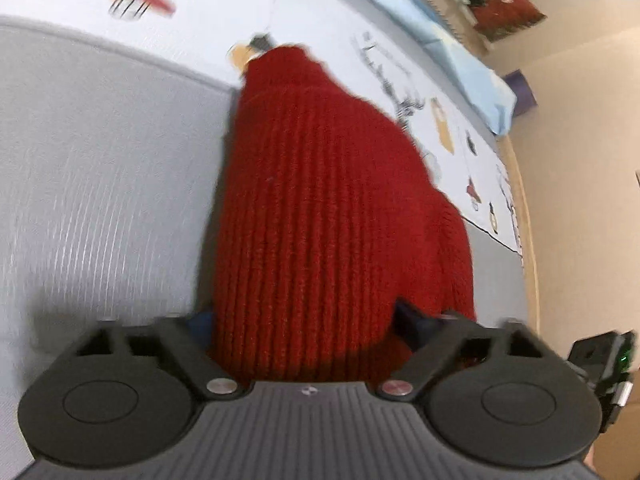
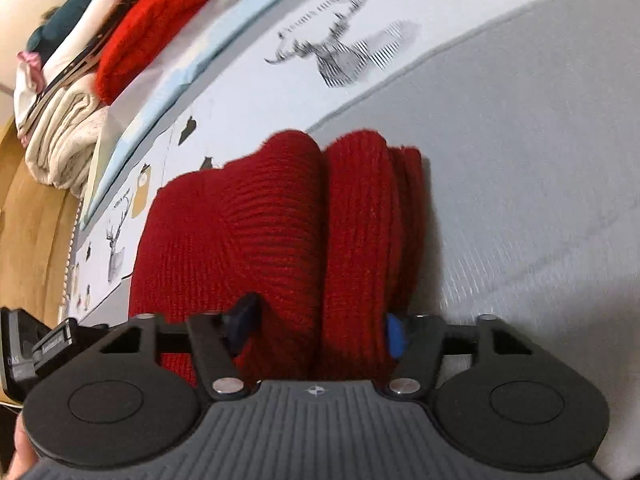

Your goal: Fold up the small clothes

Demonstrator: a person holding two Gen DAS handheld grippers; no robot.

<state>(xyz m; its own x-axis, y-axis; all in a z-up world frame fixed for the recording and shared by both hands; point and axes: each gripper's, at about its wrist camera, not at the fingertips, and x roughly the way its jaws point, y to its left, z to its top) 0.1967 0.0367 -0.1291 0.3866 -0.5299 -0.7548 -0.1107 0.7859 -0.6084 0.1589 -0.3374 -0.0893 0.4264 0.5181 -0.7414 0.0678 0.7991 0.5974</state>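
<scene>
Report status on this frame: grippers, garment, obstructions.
Left gripper and right gripper both clamped on red knit sweater. Sweater bunched in folds on grey mat. Nothing obstructing.

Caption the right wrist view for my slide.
Right tool grips a folded red sweater on the gray mat.

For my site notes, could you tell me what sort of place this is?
Probably a bedroom: a printed bedsheet over a grey mattress, with stacked folded clothes at its edge.
</scene>
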